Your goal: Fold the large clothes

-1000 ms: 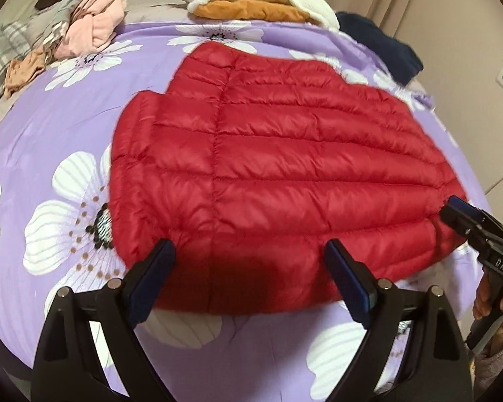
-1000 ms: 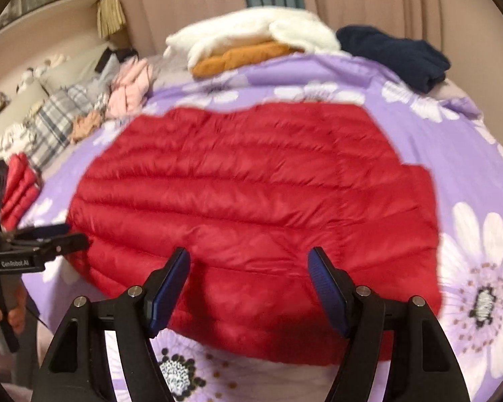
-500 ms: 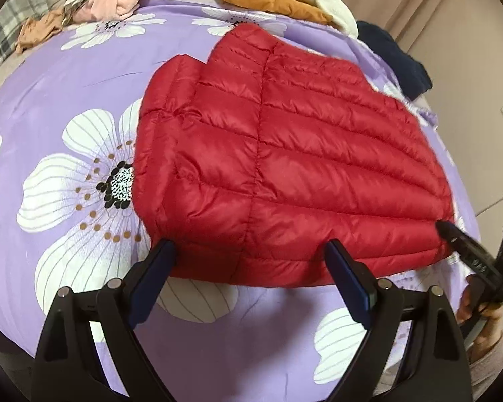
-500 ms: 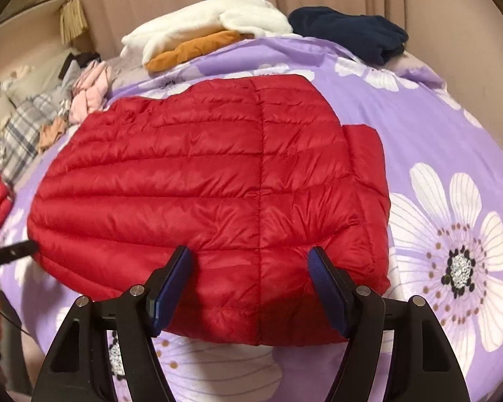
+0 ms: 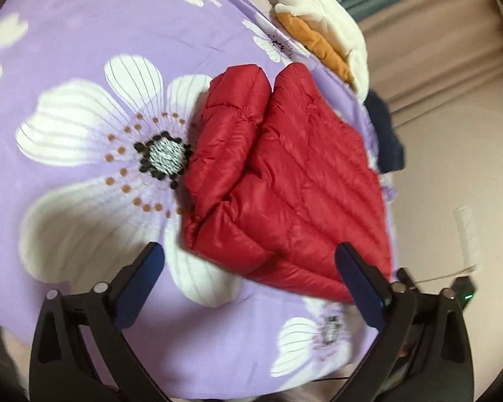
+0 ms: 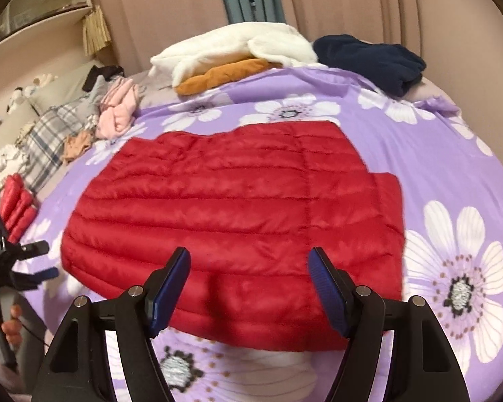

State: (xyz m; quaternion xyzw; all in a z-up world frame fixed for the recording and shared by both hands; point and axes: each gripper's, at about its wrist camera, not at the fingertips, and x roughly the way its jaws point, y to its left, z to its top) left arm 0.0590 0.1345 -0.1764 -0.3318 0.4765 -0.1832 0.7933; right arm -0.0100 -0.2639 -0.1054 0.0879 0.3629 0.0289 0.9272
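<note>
A red quilted down jacket (image 6: 231, 207) lies flat on the purple flowered bedspread (image 6: 452, 167). In the left wrist view the jacket (image 5: 285, 181) shows from its side, with a folded sleeve part on top. My right gripper (image 6: 249, 284) is open and empty, just above the jacket's near hem. My left gripper (image 5: 251, 278) is open and empty near the jacket's near corner; it also shows in the right wrist view (image 6: 33, 261) at the jacket's left edge.
A white and orange pile of clothes (image 6: 231, 57) and a dark navy garment (image 6: 372, 60) lie at the far end of the bed. Pink, plaid and tan clothes (image 6: 84, 124) lie at the far left. A small red folded item (image 6: 16, 201) sits at the left edge.
The left wrist view has swung to the left and tilted, so the jacket now sits right of centre. The right gripper has pulled back a little. Both stay open.
</note>
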